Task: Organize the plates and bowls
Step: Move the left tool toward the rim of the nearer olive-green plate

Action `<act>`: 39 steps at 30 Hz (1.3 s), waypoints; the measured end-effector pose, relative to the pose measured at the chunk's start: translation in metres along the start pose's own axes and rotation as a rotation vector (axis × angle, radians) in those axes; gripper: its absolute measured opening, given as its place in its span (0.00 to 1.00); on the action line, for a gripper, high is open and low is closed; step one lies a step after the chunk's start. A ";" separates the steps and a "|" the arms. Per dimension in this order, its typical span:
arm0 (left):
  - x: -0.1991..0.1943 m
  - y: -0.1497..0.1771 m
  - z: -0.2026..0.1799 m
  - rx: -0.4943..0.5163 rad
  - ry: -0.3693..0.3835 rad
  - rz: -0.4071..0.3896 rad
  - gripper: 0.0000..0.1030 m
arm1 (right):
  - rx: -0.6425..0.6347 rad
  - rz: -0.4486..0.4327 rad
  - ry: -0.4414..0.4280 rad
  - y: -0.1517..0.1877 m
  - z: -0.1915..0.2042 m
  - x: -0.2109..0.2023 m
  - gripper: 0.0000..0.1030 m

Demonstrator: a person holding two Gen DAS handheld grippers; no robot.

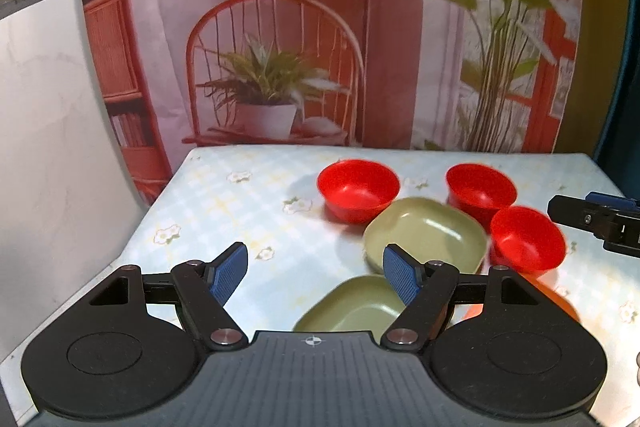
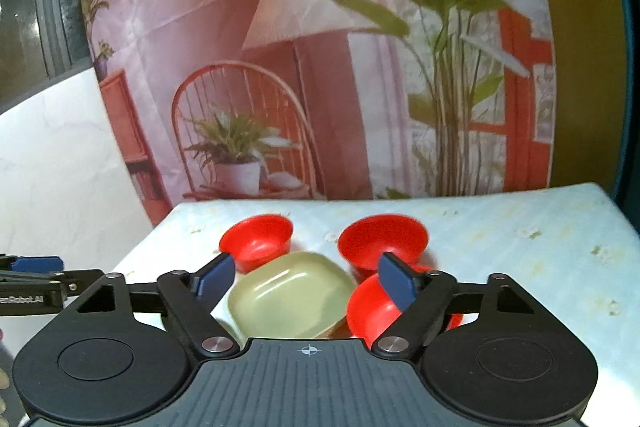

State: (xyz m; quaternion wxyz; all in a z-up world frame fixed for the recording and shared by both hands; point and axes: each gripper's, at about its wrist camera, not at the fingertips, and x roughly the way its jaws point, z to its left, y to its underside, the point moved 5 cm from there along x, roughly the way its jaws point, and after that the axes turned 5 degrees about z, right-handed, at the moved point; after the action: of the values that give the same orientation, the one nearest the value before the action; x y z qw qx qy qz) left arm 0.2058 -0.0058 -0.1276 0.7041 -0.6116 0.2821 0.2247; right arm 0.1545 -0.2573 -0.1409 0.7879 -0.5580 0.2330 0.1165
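Hovering over surface (image 1: 224,211), left tool (image 1: 316,277) spread, nothing between pads; near green plate (image 1: 352,307) just below and ahead. Right tool (image 2: 306,281) spread too, empty, above far green plate (image 2: 288,301) with near red bowl (image 2: 370,311) touching its right side. Farther back, two more red bowls (image 1: 358,189) (image 1: 480,189), apart. Dishes look like light, stiff, slick plastic; best pinched at rim, wall between pads.
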 end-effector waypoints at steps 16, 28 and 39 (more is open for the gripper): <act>0.054 0.035 0.031 -0.060 0.085 0.148 0.45 | -0.054 0.175 -0.056 0.034 0.028 0.060 0.44; 0.093 0.046 0.033 -0.069 0.128 0.244 0.29 | -0.112 0.286 -0.074 0.051 0.035 0.092 0.30; 0.102 0.049 0.031 -0.082 0.126 0.278 0.30 | -0.092 0.312 -0.078 0.050 0.020 0.098 0.30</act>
State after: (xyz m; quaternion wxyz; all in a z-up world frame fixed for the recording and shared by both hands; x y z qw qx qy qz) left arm 0.2530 0.0297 -0.2293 0.6215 -0.6079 0.3983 0.2925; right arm 0.2218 -0.2288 -0.2261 0.7423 -0.5457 0.2805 0.2693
